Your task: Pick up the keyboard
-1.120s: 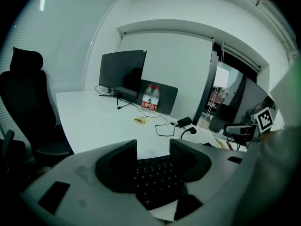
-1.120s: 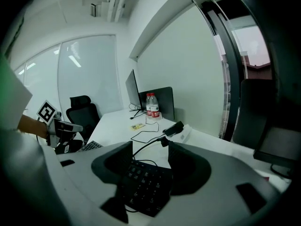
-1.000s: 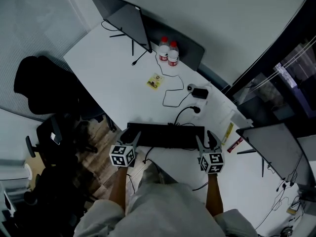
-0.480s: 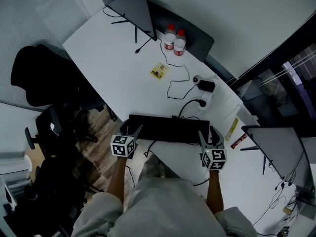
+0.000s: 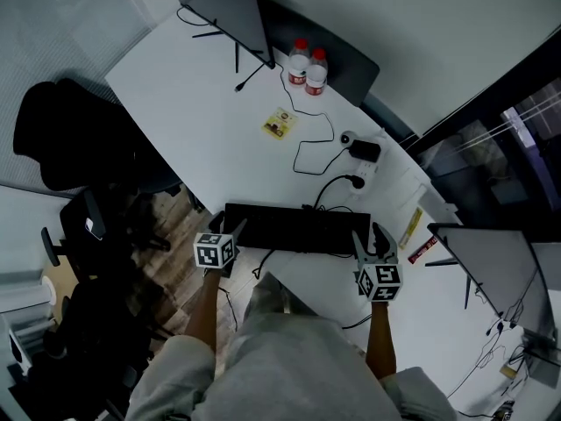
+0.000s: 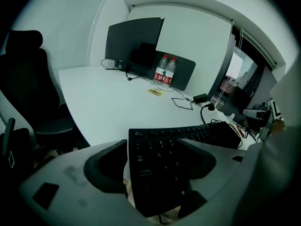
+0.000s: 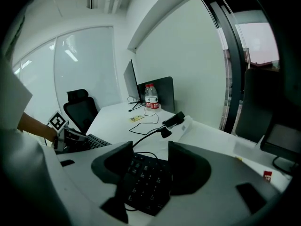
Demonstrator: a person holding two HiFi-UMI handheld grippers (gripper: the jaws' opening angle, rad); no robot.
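The black keyboard (image 5: 298,229) lies across the near edge of the white table (image 5: 202,103). My left gripper (image 5: 230,229) is at its left end. In the left gripper view the keyboard (image 6: 160,159) runs between the jaws of this gripper (image 6: 151,147), which have just been opening; a strip of table shows beside the left jaw. My right gripper (image 5: 366,235) is over the right end. In the right gripper view its jaws (image 7: 150,149) stand apart with the keys (image 7: 141,178) showing between and under them.
A dark monitor (image 5: 232,11) and two water bottles (image 5: 307,67) stand at the table's far end. A yellow card (image 5: 278,124), a black cable and adapter (image 5: 359,152) lie mid-table. A black office chair (image 5: 53,139) is at the left, another screen (image 5: 482,261) at the right.
My left gripper has sunk toward the keyboard's left end and its marker cube looks smaller. The right gripper and the keyboard keep their places.
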